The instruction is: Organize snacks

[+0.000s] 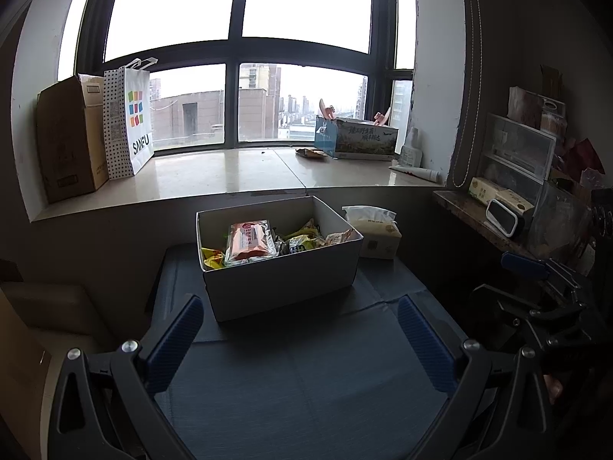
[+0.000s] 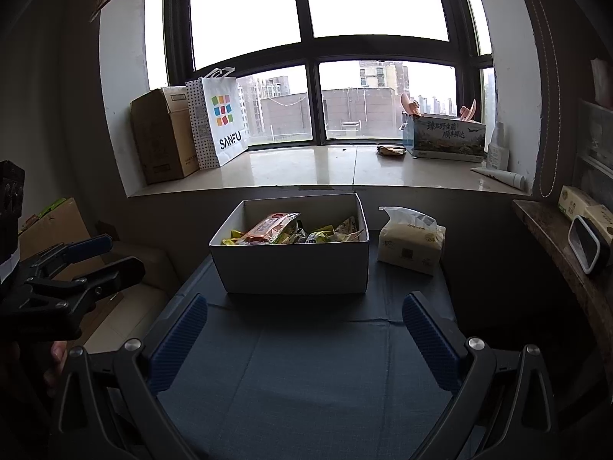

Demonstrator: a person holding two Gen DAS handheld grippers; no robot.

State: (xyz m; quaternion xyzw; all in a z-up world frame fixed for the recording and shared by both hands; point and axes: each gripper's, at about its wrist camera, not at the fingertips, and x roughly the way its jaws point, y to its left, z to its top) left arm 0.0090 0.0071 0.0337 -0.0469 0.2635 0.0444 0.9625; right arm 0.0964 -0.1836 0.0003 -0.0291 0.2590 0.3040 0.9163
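Observation:
A white cardboard box [image 1: 283, 280] stands on the dark blue mat [image 1: 306, 375], and shows in the right wrist view too [image 2: 295, 268]. It holds several snack packets, with an orange-red packet [image 1: 249, 240] on top at the left [image 2: 270, 228] and yellow-green packets [image 1: 302, 239] beside it. My left gripper [image 1: 300, 316] is open and empty, just in front of the box. My right gripper [image 2: 304, 314] is open and empty, also just short of the box. Each gripper shows at the edge of the other's view.
A tissue pack [image 1: 373, 232] lies right of the box [image 2: 412, 239]. The windowsill [image 1: 230, 176] behind holds a brown carton [image 1: 69, 138], a SANFU paper bag [image 1: 128, 119], a printed box [image 1: 356, 136] and a loose snack packet [image 1: 312, 152]. A cluttered shelf [image 1: 517, 191] stands at the right.

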